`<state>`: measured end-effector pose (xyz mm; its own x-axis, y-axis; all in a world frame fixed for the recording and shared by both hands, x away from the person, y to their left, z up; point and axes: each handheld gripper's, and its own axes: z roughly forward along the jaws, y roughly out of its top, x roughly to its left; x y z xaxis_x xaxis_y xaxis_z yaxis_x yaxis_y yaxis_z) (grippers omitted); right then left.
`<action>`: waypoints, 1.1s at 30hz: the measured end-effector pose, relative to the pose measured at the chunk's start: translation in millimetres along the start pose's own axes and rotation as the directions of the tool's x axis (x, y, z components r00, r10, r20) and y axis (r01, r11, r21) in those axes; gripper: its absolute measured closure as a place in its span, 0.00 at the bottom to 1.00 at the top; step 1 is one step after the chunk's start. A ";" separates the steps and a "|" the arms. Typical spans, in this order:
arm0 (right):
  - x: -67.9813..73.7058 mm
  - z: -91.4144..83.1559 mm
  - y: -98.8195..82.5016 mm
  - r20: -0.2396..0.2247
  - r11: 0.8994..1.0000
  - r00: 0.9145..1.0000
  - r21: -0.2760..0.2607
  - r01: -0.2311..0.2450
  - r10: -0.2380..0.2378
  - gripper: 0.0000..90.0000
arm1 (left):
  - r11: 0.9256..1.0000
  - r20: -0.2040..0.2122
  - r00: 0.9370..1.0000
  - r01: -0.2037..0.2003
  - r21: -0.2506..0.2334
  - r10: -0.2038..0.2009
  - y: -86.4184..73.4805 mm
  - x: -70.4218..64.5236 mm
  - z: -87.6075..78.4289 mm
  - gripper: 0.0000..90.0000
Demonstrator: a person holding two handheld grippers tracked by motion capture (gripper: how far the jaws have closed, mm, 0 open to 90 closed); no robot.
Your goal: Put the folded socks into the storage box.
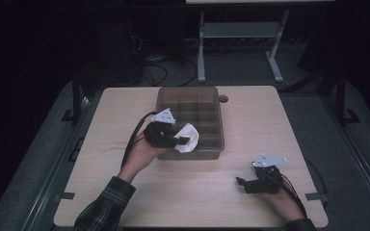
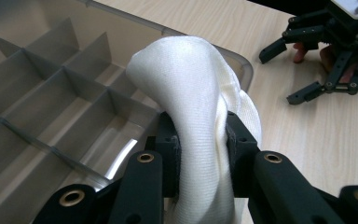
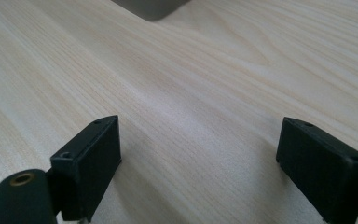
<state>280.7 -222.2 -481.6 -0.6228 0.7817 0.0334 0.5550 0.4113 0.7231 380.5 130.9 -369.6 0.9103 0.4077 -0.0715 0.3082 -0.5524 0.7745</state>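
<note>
A bunched white cloth (image 1: 187, 139) (image 2: 196, 107) is pinched between the jaws of my left gripper (image 1: 182, 141) (image 2: 200, 140), which is shut on it. The cloth hangs over the near edge of a grey translucent box with dividers (image 1: 211, 95) (image 2: 37, 88). My right gripper (image 1: 242, 183) (image 3: 198, 140) rests low over the bare wooden table at the near right. Its jaws stand wide apart with nothing between them. In the left gripper view the right gripper (image 2: 291, 72) is seen farther off, open.
The wooden table (image 1: 255, 120) (image 3: 200, 84) has bare room on both sides of the box. A corner of the box (image 3: 151, 8) shows at the top of the right gripper view. Beyond the table's far edge stand a white metal frame (image 1: 241, 33) and floor cables.
</note>
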 end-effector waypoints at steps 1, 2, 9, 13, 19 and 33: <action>0.0 0.0 0.0 0.000 1.000 1.000 0.000 0.001 -0.001 0.14 | 1.000 -0.001 1.000 0.001 -0.001 -0.001 0.2 0.7 0.3 0.80; 0.0 0.0 0.0 0.000 1.000 1.000 0.000 0.000 0.000 0.14 | 1.000 -0.002 1.000 -0.002 0.001 0.002 0.8 3.1 1.0 0.80; -0.1 0.0 0.0 0.000 1.000 1.000 0.000 0.000 0.000 0.14 | 1.000 -0.006 1.000 0.006 -0.003 -0.006 2.2 14.5 4.5 0.80; -0.1 0.1 0.0 0.000 1.000 1.000 0.000 0.001 -0.001 0.14 | 1.000 -0.011 1.000 0.008 -0.015 -0.008 6.3 20.4 6.3 0.80; 0.0 0.1 0.0 0.001 1.000 1.000 0.000 0.000 0.000 0.14 | 1.000 -0.020 1.000 0.017 -0.011 -0.017 11.0 27.3 13.2 0.80; -0.2 0.2 0.1 0.001 1.000 1.000 -0.001 0.002 -0.002 0.14 | 0.997 -0.061 0.997 0.053 0.054 -0.050 13.5 40.3 39.9 0.80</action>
<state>280.9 -222.3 -481.7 -0.6230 0.7816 0.0315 0.5533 0.4119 0.7240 432.4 110.9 -387.0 0.8750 0.4787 -0.0715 0.3709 -0.5681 0.7346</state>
